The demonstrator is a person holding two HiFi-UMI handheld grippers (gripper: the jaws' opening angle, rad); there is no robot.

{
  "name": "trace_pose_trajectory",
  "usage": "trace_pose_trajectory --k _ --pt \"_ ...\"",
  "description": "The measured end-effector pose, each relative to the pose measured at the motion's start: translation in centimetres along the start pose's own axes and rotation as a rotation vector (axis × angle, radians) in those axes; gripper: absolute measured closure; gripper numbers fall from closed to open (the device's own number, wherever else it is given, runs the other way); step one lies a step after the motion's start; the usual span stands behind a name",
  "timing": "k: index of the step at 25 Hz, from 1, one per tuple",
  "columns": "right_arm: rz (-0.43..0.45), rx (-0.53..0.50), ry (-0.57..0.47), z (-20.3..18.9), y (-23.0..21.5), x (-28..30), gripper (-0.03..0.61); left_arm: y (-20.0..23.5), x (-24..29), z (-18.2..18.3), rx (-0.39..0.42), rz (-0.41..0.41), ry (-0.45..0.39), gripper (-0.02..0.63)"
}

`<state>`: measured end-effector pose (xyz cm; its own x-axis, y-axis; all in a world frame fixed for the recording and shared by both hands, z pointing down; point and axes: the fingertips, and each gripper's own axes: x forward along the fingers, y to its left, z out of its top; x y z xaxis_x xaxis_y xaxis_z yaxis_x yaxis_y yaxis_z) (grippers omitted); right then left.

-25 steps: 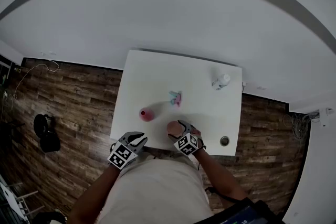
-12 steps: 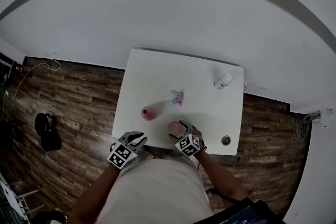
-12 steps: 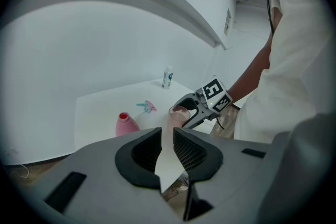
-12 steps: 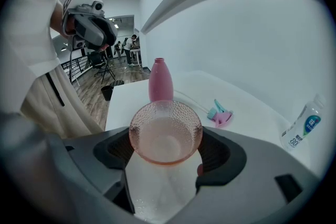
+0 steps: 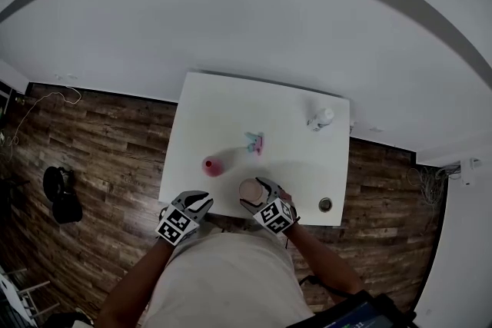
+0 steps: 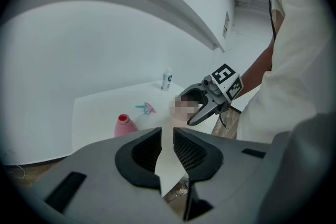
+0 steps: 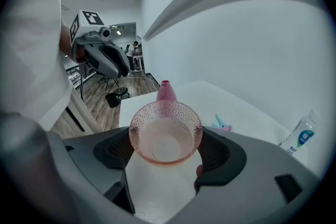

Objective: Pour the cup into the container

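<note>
My right gripper (image 5: 256, 193) (image 7: 167, 153) is shut on a clear pink dimpled cup (image 7: 165, 132) (image 5: 249, 190), held upright above the near edge of the white table (image 5: 292, 157). The cup's contents cannot be made out. The pink container (image 5: 213, 165) (image 7: 166, 91) (image 6: 125, 126), a narrow-necked bottle, stands upright on the table just beyond and left of the cup. My left gripper (image 5: 194, 203) (image 6: 167, 150) hangs at the table's near left corner, its jaws a narrow gap apart with nothing between them.
A teal and pink spray nozzle (image 5: 254, 143) (image 6: 146, 108) lies mid-table. A small white bottle (image 5: 321, 119) (image 7: 302, 136) stands at the far right corner. A round cable hole (image 5: 325, 204) is at the near right corner. Wooden floor surrounds the table.
My right gripper has risen with the cup, lifting it off the table and slightly left. The left gripper has stayed put.
</note>
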<state>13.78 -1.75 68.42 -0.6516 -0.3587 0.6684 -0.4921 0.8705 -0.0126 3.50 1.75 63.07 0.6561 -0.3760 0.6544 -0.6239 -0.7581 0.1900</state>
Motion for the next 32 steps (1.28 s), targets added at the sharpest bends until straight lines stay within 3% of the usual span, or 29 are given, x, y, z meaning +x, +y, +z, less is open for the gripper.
trace_pose_trajectory --k 14,19,28,32 --pt "0.024 -0.013 -0.037 10.2 2.6 -3.5 0.203 1.8 0.6 1.1 0.012 -0.044 -0.052 0.552" --pt "0.042 -0.039 -0.033 13.1 4.2 -3.5 0.204 3.5 0.5 1.5 -0.066 -0.035 -0.086 0.552" --pt "0.062 -0.034 -0.015 15.9 6.5 -2.8 0.204 5.9 0.5 1.4 -0.302 -0.084 -0.162 0.581" --pt "0.064 -0.022 -0.007 16.2 7.2 -2.1 0.204 5.7 0.3 0.9 -0.301 -0.109 -0.162 0.600"
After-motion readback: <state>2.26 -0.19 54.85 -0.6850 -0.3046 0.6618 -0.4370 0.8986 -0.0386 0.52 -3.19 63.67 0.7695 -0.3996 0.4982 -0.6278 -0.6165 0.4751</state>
